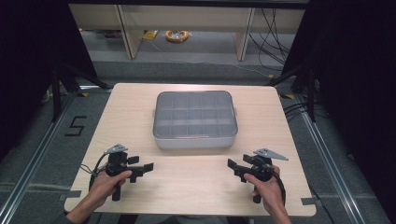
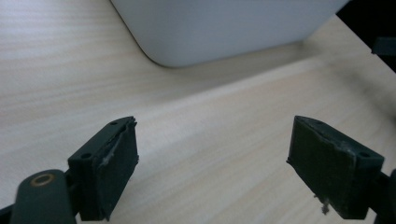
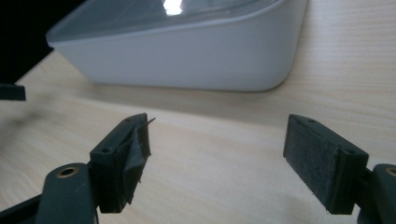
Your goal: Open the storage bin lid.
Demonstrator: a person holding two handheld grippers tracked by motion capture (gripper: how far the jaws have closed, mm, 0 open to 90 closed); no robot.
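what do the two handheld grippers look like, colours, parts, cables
Both are black pistol-grip tools. The left gripper and right gripper each carry a grey three-cornered plate on top and trail a black cable. In the gripper views, each has two blocky black jaws faced with dark, worn pads, frayed at the edges, with a brass-coloured ring at a pivot. No sleeves show on the forearms.
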